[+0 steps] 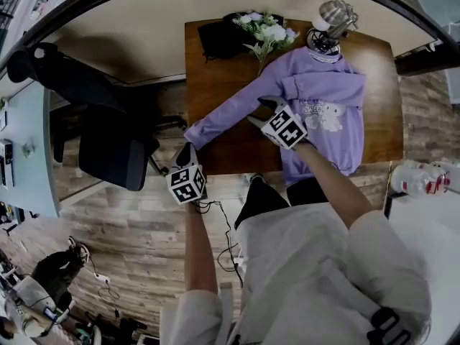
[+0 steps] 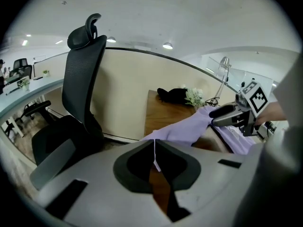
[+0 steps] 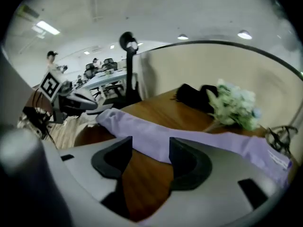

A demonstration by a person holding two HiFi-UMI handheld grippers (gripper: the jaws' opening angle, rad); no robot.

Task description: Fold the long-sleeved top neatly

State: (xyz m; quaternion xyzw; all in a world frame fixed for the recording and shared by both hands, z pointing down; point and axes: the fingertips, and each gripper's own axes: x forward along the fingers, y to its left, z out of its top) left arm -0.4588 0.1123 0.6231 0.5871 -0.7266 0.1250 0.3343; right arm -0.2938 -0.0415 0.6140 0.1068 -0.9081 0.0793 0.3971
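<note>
**Left hand-held gripper**: the jaws are pressed together. A thin lilac edge of fabric shows in the seam between them, which reads as a pinch on the cuff.

**Right hand-held gripper**: the jaws are spread and nothing is clamped. Bare worktop shows between them. The sleeve crosses just beyond the jaw tips and, as far as can be seen, is clear of the pads.

**Sleeve axis:** in the head view the sleeve runs diagonally from the shoulder to the left edge of the worktop, towards its near corner. The left hand-held gripper sits at that outer end, just off the worktop. The right hand-held gripper sits over the inner half of the sleeve, close to the armpit.

**Long-sleeved top**: it lies flat and print-side up on the right half of the worktop, with the collar away from the person. The other sleeve is already laid across the chest.

**Judgement:** the step in hand is probably folding the extended sleeve in over the body.
- The body lies to the right of the left hand-held gripper, along the sleeve's own axis, so the cuff must travel that way.
- The right hand-held gripper is nearer the fold line and is better placed to take or steady the mid-sleeve.
- The cuff appears to be held by a narrow edge only, so it may slip under a quick pull.
</note>
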